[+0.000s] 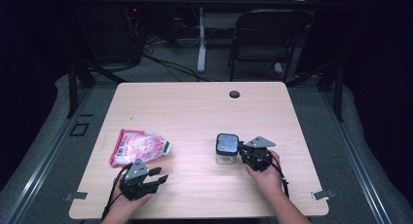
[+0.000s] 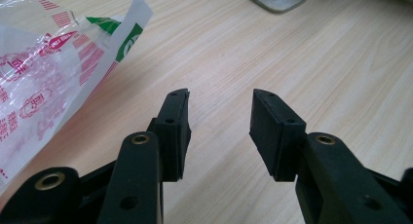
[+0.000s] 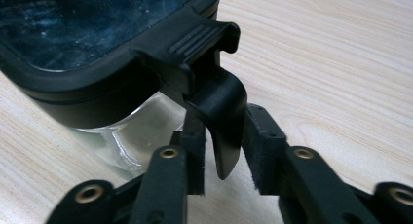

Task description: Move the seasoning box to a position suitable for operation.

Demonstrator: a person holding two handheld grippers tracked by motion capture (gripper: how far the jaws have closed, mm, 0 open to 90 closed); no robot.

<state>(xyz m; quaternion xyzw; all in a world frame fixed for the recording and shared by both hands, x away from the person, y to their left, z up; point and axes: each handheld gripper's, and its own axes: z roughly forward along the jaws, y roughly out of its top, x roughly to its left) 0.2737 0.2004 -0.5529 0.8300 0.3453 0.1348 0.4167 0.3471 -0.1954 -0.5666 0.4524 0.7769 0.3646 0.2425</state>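
Two grippers in play: my right gripper (image 3: 221,153) has its jaws closed on the latch tab (image 3: 219,121) of the jar (image 1: 227,148), centre-right of the high view. I judge unclipping comes next. My left gripper (image 2: 219,119) hangs apart beside the snack bag (image 1: 139,146).

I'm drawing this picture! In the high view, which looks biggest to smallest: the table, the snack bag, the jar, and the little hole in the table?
1. Table, by far the largest.
2. Snack bag.
3. Jar with its dark lid.
4. Hole, the smallest, though it sits farthest from the camera.
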